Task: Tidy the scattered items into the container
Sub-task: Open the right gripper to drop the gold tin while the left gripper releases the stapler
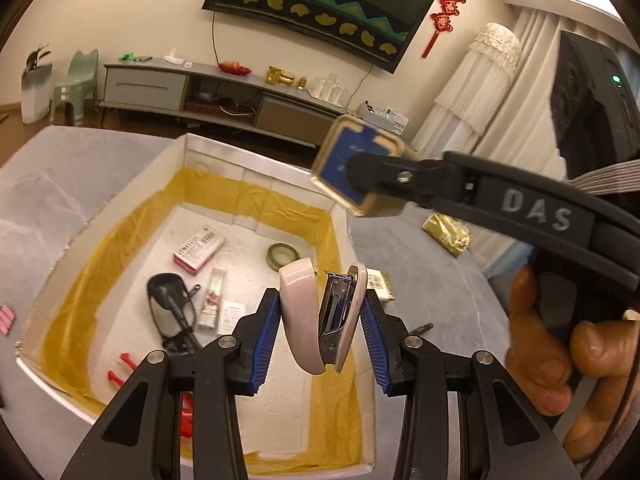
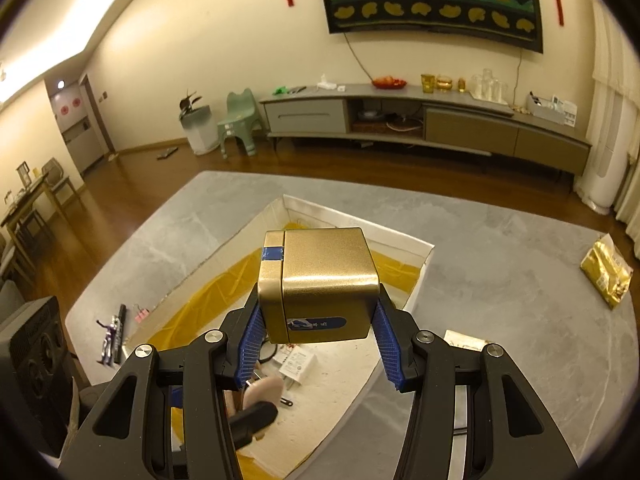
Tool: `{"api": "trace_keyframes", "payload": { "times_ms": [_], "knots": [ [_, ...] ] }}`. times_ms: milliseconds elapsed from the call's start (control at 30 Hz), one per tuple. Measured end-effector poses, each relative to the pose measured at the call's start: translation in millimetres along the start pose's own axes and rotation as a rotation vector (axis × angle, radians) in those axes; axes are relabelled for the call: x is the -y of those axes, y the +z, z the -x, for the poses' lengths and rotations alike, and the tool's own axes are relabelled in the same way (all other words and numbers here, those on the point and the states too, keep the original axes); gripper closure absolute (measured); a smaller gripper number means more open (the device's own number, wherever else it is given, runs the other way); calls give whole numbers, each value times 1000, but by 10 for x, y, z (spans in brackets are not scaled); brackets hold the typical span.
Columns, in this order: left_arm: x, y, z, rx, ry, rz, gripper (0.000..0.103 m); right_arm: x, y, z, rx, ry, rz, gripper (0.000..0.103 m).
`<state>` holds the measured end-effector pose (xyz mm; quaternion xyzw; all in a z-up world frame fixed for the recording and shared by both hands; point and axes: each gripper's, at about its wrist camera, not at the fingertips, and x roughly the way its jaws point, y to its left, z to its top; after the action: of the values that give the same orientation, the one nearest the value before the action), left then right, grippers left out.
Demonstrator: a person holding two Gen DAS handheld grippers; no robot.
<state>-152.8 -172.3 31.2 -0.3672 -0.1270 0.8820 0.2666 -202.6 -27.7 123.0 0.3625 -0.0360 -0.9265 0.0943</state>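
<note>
Overhead, left tool [image 1: 322,320] grips a pink stapler [image 1: 298,316]; right tool [image 2: 318,340] grips a gold tin [image 2: 320,284].

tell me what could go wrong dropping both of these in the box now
The pink stapler sits splayed open between the left gripper pads, so it may twist or slip out early. The gold tin in the right gripper hangs above the glasses and small packets already in the box; released from here, it could land on them.
</note>
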Motion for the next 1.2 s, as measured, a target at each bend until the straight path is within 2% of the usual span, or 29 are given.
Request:
{"api": "trace_keyframes", "payload": {
  "times_ms": [533,667,767,833,867,1067,1200],
  "knots": [
    [-125,-13,-335,-95,-64,154,61,27,279,-629,-202,-15,130,50],
    [-144,-14,-389,-109,-71,172,61,-5,312,-775,-236,-22,165,50],
    [-166,-10,-476,-139,-119,189,58,-16,334,-890,-253,-26,180,50],
    [-195,-9,-534,-158,-121,217,57,-17,359,-982,-252,-25,182,49],
    [-209,-10,-539,-155,-116,227,53,-2,361,-1017,-255,-21,176,49],
    [-279,24,-460,-124,-117,244,53,64,366,-993,-241,-40,154,49],
    [-393,37,-393,-98,-88,288,53,91,325,-925,-251,-38,144,49]
  ]
}}
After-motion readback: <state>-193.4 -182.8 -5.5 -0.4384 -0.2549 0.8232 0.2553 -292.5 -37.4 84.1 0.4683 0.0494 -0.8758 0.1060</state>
